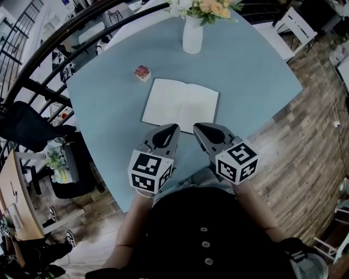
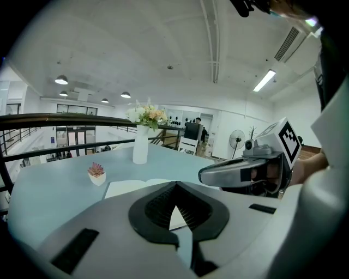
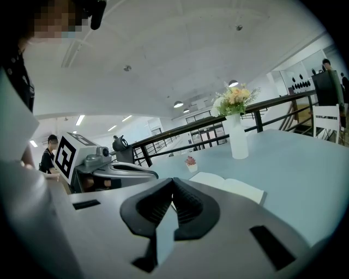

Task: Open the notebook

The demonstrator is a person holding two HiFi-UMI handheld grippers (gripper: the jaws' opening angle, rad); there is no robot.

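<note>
My two grippers sit closest, side by side above the near edge of the table (image 1: 245, 71). The left gripper (image 1: 173, 128) has its jaws shut with nothing between them. The right gripper (image 1: 197, 127) is the same, closed and empty. Just past their tips the notebook (image 1: 181, 103) lies open and flat on the blue top. Beyond it stand a small plant (image 1: 142, 72) on the left and a white vase (image 1: 192, 35) of flowers.

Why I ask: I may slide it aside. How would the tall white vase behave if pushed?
Probably tippy: the vase is tall and narrow, with flowers spreading above it. It looks like smooth glazed ceramic, so likely slippery and breakable. Pushed low, it might slide on the table.
</note>
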